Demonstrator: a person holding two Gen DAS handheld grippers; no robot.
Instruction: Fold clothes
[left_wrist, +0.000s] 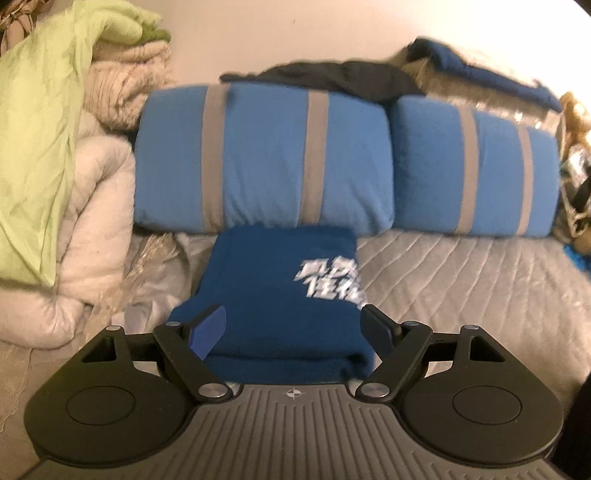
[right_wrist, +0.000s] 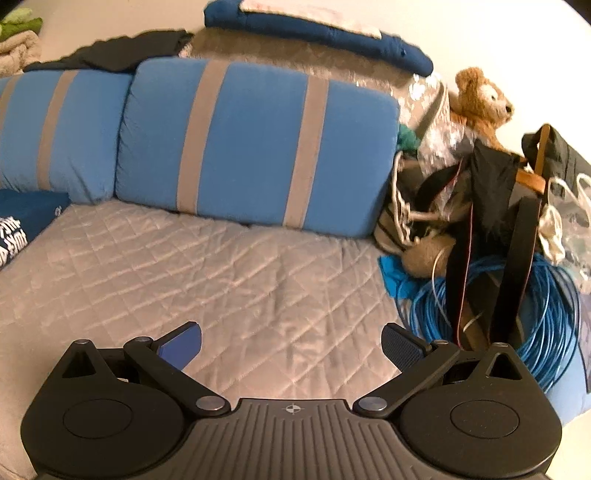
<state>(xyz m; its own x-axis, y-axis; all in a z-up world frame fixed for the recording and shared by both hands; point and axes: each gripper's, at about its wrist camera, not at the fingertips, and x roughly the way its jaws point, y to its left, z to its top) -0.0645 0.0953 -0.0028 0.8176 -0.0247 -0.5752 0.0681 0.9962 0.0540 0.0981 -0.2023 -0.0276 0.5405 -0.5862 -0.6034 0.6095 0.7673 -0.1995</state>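
A dark blue garment with white print (left_wrist: 273, 295) lies folded into a thick rectangle on the grey quilted sofa seat (left_wrist: 461, 280), its far end against the blue cushions. My left gripper (left_wrist: 293, 328) is open, its fingers spread on either side of the garment's near end, holding nothing. In the right wrist view the same garment (right_wrist: 22, 221) shows only at the far left edge. My right gripper (right_wrist: 291, 343) is open and empty above the bare quilted seat (right_wrist: 221, 266).
Two blue cushions with grey stripes (left_wrist: 258, 155) (right_wrist: 251, 147) line the sofa back. White and green bedding (left_wrist: 55, 166) is piled at the left. At the right are a teddy bear (right_wrist: 480, 103), bags and a coil of blue cable (right_wrist: 517, 321). More dark clothes (right_wrist: 317, 29) lie on the sofa back.
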